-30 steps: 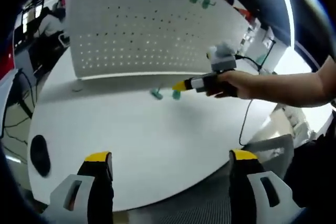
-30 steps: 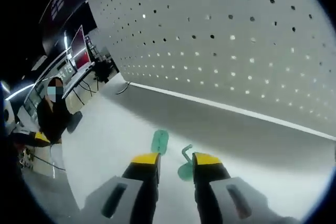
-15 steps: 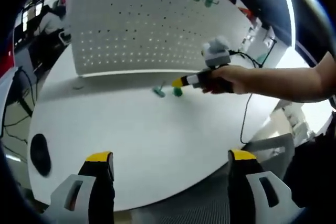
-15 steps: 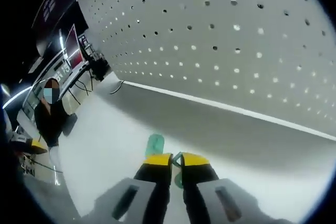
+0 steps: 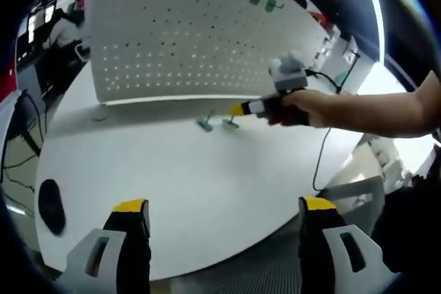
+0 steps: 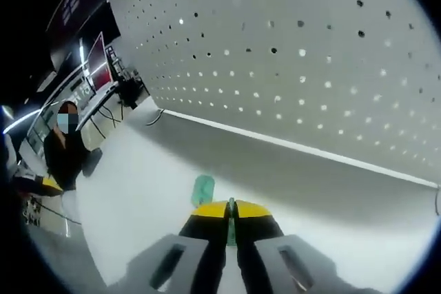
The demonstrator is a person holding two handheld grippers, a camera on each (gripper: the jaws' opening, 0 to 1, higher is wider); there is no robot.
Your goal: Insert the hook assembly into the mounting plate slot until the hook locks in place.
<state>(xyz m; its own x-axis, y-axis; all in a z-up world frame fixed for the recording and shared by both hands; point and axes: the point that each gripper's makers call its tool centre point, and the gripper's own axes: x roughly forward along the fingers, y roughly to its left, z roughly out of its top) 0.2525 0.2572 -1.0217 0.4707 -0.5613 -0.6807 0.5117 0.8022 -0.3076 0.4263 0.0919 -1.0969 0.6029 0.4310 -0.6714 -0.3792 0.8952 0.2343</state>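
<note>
The right tongs [image 6: 230,213] were pinched on a green hook [image 6: 231,225] low over the counter [image 5: 172,177], the pegboard [image 6: 310,67] standing just ahead, probably the insertion direction, while the left tongs [image 5: 217,215] stayed spread far back from it.

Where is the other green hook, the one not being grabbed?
In the right gripper view, the loose green hook lies on the white table, just left of the right gripper.

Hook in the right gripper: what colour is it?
Green; the hook shows best in the right gripper view, pinched by the right gripper.
</note>
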